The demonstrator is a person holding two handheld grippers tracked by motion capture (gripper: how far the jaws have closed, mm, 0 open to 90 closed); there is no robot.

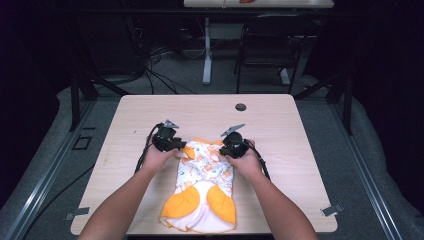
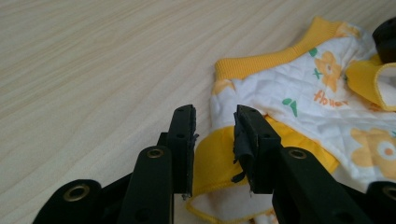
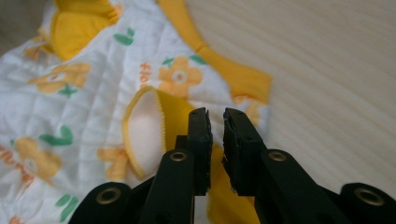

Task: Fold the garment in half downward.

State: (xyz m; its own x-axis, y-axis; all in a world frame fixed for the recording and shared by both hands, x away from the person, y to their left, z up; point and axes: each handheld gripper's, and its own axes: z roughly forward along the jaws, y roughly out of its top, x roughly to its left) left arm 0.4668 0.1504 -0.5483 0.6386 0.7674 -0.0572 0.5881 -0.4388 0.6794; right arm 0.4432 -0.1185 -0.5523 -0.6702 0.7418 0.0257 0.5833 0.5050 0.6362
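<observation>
On table (image 1: 150,107): white-and-yellow flowered garment (image 1: 202,187).

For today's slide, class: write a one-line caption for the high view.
Two hand-held claws, left claw and right claw, flank a folded yellow-and-white baby garment on a wooden table.

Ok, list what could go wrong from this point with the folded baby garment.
1. The left hand-held gripper stands open with the garment's yellow cuff between its pads; pulling away could snag it and undo the fold.
2. The right hand-held gripper is barely parted over the other folded sleeve, so fabric may drag along.
3. The garment's lower hem lies near the table's front edge; a tug might slide it off.
</observation>
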